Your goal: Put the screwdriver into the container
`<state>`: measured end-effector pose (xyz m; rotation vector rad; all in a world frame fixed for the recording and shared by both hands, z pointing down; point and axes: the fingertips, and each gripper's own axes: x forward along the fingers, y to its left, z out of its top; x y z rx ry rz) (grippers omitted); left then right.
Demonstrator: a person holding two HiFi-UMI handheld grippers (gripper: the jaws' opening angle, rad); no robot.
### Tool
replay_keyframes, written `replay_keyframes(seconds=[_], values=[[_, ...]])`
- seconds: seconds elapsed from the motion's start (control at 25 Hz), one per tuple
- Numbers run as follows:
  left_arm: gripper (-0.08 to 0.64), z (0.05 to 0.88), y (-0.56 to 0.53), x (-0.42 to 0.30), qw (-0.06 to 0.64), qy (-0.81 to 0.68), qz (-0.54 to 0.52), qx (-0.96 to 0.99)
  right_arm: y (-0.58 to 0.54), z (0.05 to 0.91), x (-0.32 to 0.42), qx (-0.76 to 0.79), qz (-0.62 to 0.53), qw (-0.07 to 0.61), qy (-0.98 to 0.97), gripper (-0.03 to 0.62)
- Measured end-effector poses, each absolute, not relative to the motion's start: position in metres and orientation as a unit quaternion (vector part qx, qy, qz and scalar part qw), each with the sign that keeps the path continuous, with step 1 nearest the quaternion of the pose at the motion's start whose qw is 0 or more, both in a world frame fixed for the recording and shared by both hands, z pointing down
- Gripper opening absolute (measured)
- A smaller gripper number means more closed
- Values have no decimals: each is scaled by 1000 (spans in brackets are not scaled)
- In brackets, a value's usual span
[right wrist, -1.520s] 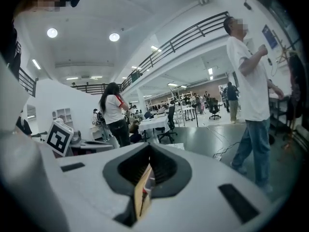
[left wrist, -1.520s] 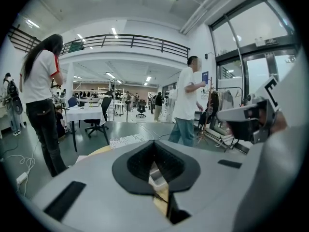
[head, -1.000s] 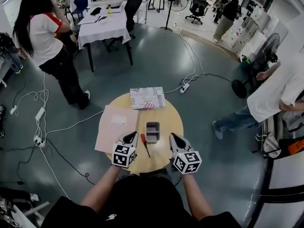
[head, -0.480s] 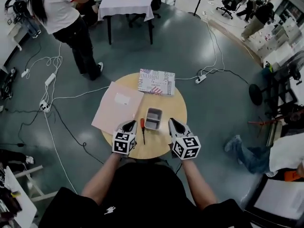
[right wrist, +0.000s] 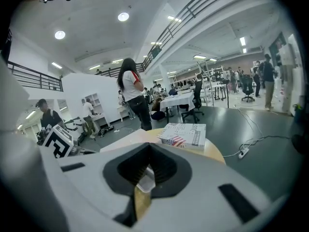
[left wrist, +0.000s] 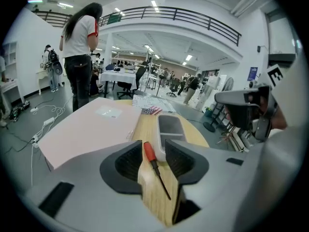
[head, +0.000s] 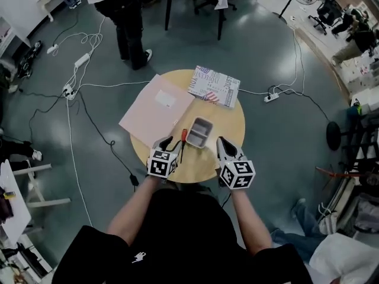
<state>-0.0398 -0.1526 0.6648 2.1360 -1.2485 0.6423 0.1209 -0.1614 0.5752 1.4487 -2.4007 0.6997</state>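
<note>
Left gripper (head: 170, 144) jaws have just been opening, wide apart and straddling the red-handled, black-shafted screwdriver (left wrist: 157, 170) without gripping it. Its handle is pointing far, toward the grey rectangular plastic container (left wrist: 170, 119); the left gripper is nearer.

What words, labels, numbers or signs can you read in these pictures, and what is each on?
Nothing reads clearly.
Book: print beside a flag picture, too blurred to read.
Pink folder: white label, too small to read.
Green sign overhead: too small.
Left gripper and right gripper cubes: square markers, no words.
</note>
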Motion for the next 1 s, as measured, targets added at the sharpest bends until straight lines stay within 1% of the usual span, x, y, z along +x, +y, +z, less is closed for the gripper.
replay_keyframes(seconds=[0.16, 0.36, 0.6, 0.88, 1.0], values=[[167, 685, -148, -43, 304, -476, 255, 785, -158, 582, 114, 478, 246, 134, -832, 3], [153, 700, -158, -42, 338, -486, 243, 769, -156, 591, 113, 470, 255, 144, -833, 3], [166, 735, -154, -25, 359, -455, 278, 766, -149, 603, 121, 469, 266, 152, -828, 3], [163, 764, -146, -14, 355, -432, 324, 763, -139, 612, 138, 478, 279, 159, -818, 3], [142, 774, -148, -14, 351, -432, 335, 760, -134, 616, 140, 478, 280, 163, -816, 3]])
